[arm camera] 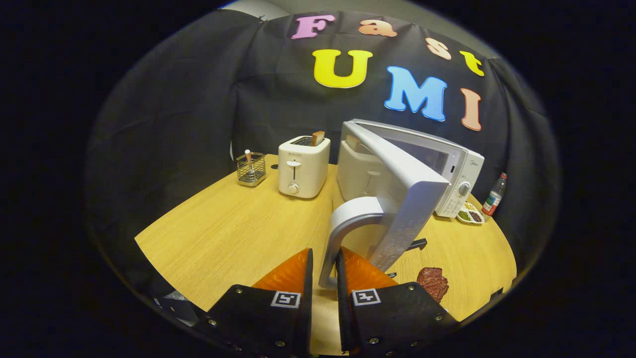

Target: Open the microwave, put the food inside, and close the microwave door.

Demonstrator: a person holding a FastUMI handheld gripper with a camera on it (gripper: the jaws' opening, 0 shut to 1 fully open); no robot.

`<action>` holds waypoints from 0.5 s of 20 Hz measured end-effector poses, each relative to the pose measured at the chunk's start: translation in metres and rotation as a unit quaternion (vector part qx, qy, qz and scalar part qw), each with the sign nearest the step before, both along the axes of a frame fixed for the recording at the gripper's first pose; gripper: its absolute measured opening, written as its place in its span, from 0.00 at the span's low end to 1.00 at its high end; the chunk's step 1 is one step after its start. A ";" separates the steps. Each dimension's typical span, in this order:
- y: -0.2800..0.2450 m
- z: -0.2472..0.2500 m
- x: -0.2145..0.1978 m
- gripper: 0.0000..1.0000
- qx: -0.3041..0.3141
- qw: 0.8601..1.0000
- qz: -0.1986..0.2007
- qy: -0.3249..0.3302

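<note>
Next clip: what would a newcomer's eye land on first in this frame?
The swung-open microwave door, its curved handle clamped between the hand-held gripper fingers. Next, the dark red piece of food on the wooden table beside the fingers, and beyond them the white toaster with a slice sticking up.

Even, fairly bright light falls from above onto the worktop [223, 233], leaving only soft, short shadows. The microwave door [397, 199] carries a mild sheen. Fisheye distortion bends straight edges strongly outward, and focus softens slightly on the near fingers [298, 278].
</note>
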State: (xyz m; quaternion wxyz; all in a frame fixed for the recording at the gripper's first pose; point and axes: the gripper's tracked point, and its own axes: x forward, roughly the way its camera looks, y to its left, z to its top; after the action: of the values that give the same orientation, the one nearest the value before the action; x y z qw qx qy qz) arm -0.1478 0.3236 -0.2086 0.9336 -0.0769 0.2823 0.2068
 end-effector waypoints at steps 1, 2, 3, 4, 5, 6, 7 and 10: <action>0.001 0.000 -0.001 0.24 -0.003 1.000 0.006 -0.001; 0.005 -0.002 -0.003 0.24 -0.002 1.000 0.013 0.000; 0.007 -0.001 -0.004 0.24 -0.003 1.000 0.019 0.002; 0.009 -0.001 -0.006 0.24 -0.008 1.000 0.026 0.003; 0.011 0.000 -0.008 0.24 -0.007 0.999 0.034 0.006; 0.016 0.001 -0.016 0.24 0.009 0.999 0.051 0.017; 0.037 0.005 -0.035 0.24 0.060 0.992 0.100 0.045; 0.094 0.022 -0.094 0.24 0.131 0.956 0.251 0.075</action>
State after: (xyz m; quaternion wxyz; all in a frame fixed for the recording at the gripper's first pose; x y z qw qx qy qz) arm -0.2413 0.4176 -0.1863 0.8298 -0.0066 0.2934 0.4746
